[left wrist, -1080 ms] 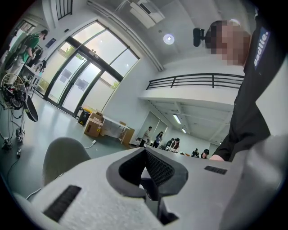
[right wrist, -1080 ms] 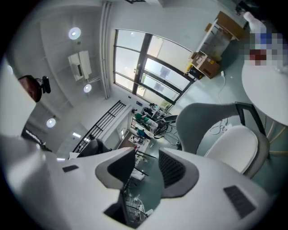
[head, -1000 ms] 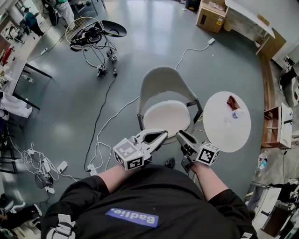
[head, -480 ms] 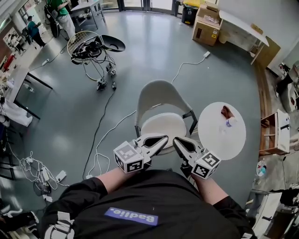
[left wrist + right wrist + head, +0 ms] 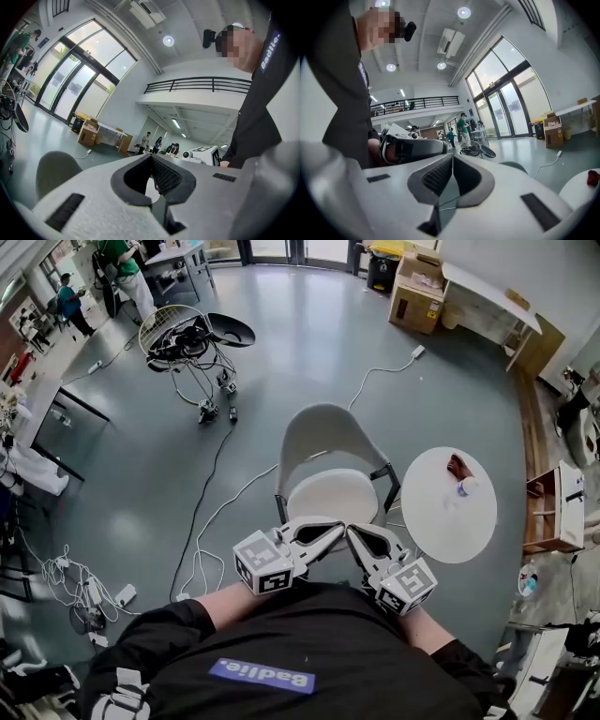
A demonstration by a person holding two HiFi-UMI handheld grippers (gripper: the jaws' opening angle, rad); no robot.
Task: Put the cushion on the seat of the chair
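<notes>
right gripper [image 5: 351,529] has closed, empty; left gripper [image 5: 340,528] also shut empty, both hiding cushion [image 5: 330,495] front edge

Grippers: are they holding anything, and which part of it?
Nothing. The left gripper and the right gripper both have their jaws shut together, empty.

A round white table [image 5: 441,521] stands at my right, with a small red thing [image 5: 457,465] and a bottle [image 5: 466,487] on it (close together). White cables [image 5: 67,577] lie tangled on the floor [image 5: 309,324]; a cardboard box [image 5: 419,279] sits far off.
</notes>
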